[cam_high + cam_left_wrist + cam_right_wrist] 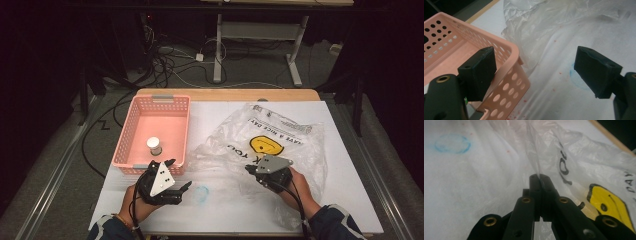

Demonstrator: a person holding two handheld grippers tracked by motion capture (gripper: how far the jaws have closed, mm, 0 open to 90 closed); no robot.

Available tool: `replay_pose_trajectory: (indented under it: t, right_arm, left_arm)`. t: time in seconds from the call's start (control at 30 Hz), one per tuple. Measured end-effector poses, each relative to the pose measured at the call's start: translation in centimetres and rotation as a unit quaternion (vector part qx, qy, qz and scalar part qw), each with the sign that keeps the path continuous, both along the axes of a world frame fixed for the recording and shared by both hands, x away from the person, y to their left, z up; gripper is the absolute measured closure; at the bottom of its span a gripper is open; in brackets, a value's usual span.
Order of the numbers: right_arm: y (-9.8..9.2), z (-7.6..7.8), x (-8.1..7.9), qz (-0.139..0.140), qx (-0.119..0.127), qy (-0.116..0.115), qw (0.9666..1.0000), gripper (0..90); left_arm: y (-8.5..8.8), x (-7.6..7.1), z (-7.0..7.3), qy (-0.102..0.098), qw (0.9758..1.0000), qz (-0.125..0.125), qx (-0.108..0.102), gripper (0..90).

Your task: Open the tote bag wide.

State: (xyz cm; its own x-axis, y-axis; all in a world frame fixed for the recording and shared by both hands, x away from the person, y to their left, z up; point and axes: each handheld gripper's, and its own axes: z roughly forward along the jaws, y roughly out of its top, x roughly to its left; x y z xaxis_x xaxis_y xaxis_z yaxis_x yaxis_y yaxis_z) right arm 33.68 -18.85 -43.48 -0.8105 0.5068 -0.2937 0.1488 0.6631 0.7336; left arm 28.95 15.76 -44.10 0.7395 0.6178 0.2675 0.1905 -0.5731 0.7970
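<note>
Table (pixel 345 200): white top with a wooden far edge, seen from above; faint red specks and a blue ring mark (pixel 201 193) lie on it near the person's side, between the two grippers.
Bag (pixel 280 135): clear, crumpled plastic spread over the right half of the table, printed with a yellow smiley face and black lettering. Its near left edge is gathered into a fold that rises to the right gripper. In the right gripper view the fold (pixel 534 157) runs straight up from the jaw tips, with the yellow print just to the right.
Basket (pixel 131 145): pink, perforated, on the left half of the table, just beside the bag's left edge. In the left gripper view its near corner (pixel 516 75) sits just behind the left jaw.
Jar (pixel 154 146): small, white-lidded, upright inside the basket, toward its near end.
Left gripper (pixel 177 175): held at the basket's near right corner, above the table. Jaws spread wide, nothing between them; the blue ring (pixel 579 80) shows past the right-hand jaw.
Right gripper (pixel 248 170): at the bag's near left edge, pointing left. Jaws pressed together, pinching the thin fold of bag between their tips.
Hands: left hand (pixel 135 202) and right hand (pixel 300 187) come in from the bottom edge, dark sleeves at the wrists.
</note>
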Motion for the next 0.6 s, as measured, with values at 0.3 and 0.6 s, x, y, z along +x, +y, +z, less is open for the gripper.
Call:
replay_pose_trajectory:
  t: [0.3,0.6]
  right_arm:
    - [-0.6,2.9,-0.4,-0.029,0.027,-0.077,0.9962,90.0]
    - [0.0,6.4,-0.8,-0.052,0.045,-0.158,0.9850,90.0]
  left_arm:
    - [0.0,0.0,0.1,-0.003,1.0000,0.003,-0.003,17.3]
    - [0.4,0.4,0.6,-0.009,0.9998,0.012,-0.014,17.3]
